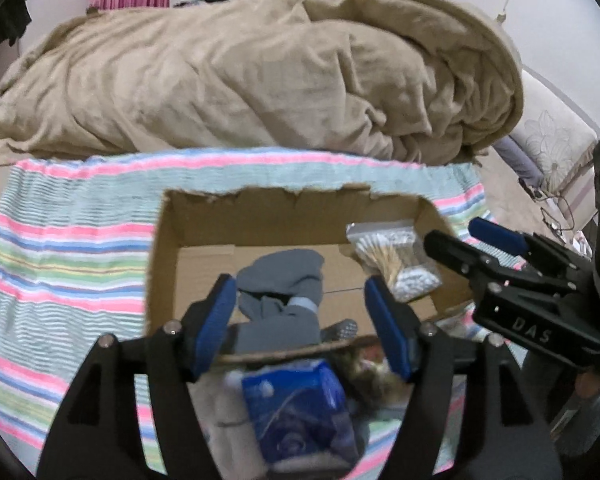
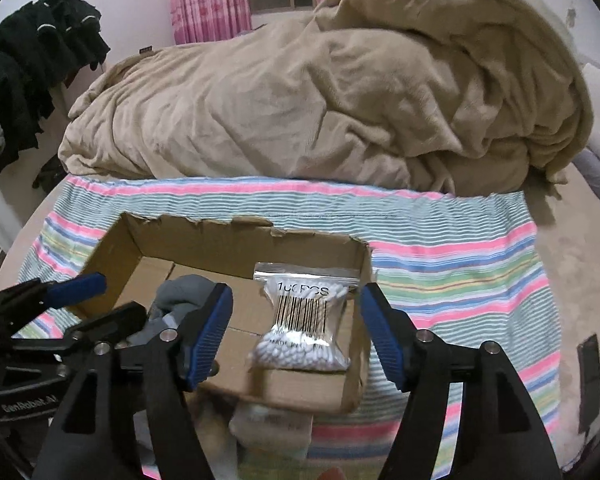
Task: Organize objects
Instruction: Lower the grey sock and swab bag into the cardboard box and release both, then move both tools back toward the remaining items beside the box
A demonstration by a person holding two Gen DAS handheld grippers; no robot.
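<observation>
In the left wrist view, we see our left gripper (image 1: 300, 328) at 6 o'clock, and its jaws are spread wide with nothing in them. Past the blue pads sits a cardboard box (image 1: 164, 264) with a torn back edge. It rests on a striped cloth (image 1: 68, 240) spread over the bed. Inside the box, right in the middle, lies a gray sock (image 1: 284, 292), bunched up. At the 3 o'clock side of the box lies a small clear bag of cotton swabs (image 1: 396, 260), leaning on the box wall. Just outside the near wall, at 6 o'clock under our jaws, lies a blue packet (image 1: 296, 408), blurry and close. Our right gripper (image 1: 464, 240) comes in from 3 o'clock, next to the box corner. Its jaws are apart and hold nothing. A big tan blanket (image 1: 260, 80) is piled at 12 o'clock.

In the right wrist view, we see our right gripper (image 2: 296, 332) at 6 o'clock with its jaws let go and wide. The bag of cotton swabs (image 2: 304, 320) lies between the pads but farther off, on the box floor near the 3 o'clock wall. The gray sock (image 2: 180, 292) shows at 9 o'clock of the bag, partly hidden by a pad. Our left gripper (image 2: 112, 296) reaches in from 9 o'clock over the box (image 2: 220, 244) edge, jaws apart. The striped cloth (image 2: 460, 264) and tan blanket (image 2: 300, 100) lie beyond.
</observation>
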